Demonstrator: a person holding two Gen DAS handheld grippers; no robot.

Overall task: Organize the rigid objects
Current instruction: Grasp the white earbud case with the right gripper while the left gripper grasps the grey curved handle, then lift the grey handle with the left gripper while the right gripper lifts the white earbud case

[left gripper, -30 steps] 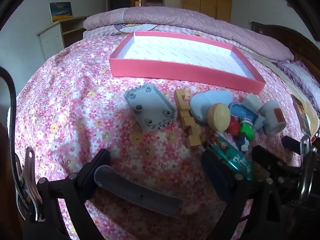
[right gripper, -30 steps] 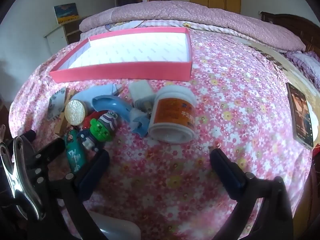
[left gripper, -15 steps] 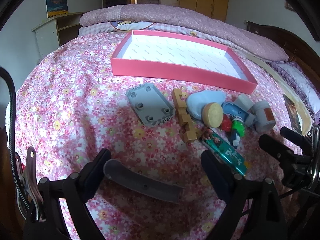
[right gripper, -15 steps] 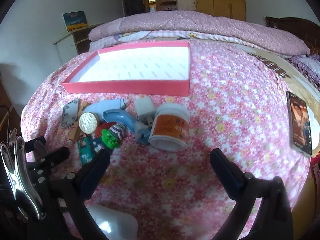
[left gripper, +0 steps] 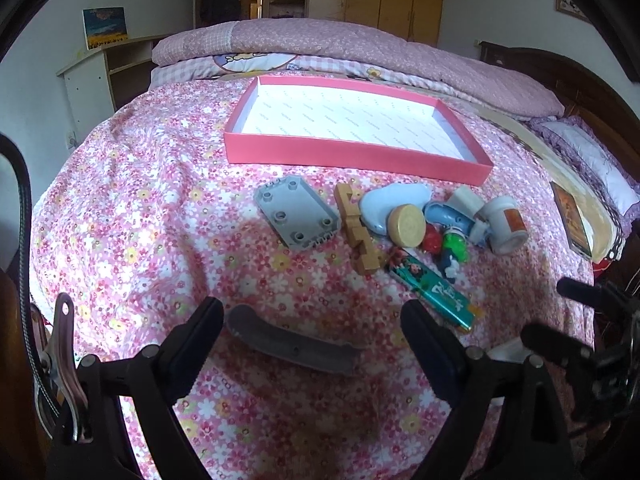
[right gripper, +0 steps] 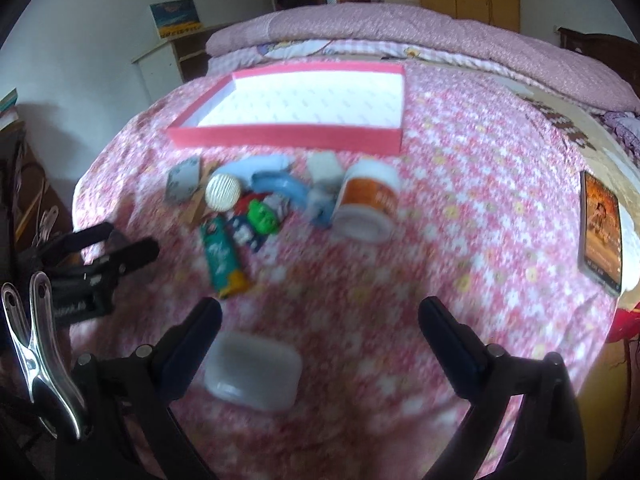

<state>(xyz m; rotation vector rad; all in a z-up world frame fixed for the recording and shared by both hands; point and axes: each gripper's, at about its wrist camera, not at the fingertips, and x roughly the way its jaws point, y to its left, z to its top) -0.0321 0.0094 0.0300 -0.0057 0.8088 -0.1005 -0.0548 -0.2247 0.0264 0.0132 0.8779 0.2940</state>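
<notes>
Both our grippers, left (left gripper: pixel 312 320) and right (right gripper: pixel 320 320), hover with jaws spread wide, grasping nothing. We see the toys (left gripper: pixel 404 226) clustered on the bed (left gripper: pixel 140 200) just before the empty pink box (left gripper: pixel 352 154).

Your surface: bed under pink floral cotton sheet (left gripper: pixel 140 208) | far: shallow pink cardboard tray (left gripper: pixel 352 156) | middle: grey studded plastic plate (left gripper: pixel 298 212), notched wooden block (left gripper: pixel 358 236), white orange-labelled jar (left gripper: pixel 504 224) tipped over, teal wrapped bar (left gripper: pixel 434 290) | near: curved grey plastic strip (left gripper: pixel 292 346), white rounded case (right gripper: pixel 252 374)
</notes>
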